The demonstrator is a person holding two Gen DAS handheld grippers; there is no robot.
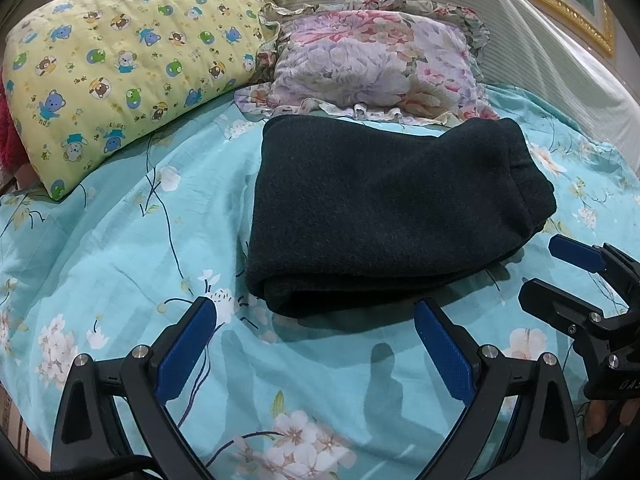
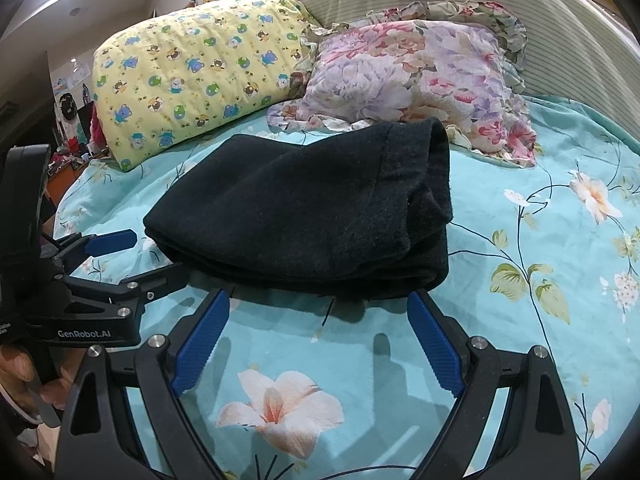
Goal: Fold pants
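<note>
The dark pants (image 1: 384, 216) lie folded into a thick stack on the turquoise floral bed sheet (image 1: 120, 248); they also show in the right wrist view (image 2: 312, 212). My left gripper (image 1: 316, 312) is open and empty, its blue pads just short of the stack's near edge. My right gripper (image 2: 318, 304) is open and empty, close to the stack's near edge. The right gripper also shows at the right of the left wrist view (image 1: 560, 272), and the left gripper at the left of the right wrist view (image 2: 136, 256).
A yellow bear-print pillow (image 1: 132, 68) lies at the back left and a floral frilled pillow (image 1: 380, 60) behind the pants. A striped padded headboard (image 1: 520, 40) curves behind them. Sheet (image 2: 560, 240) extends to the right of the pants.
</note>
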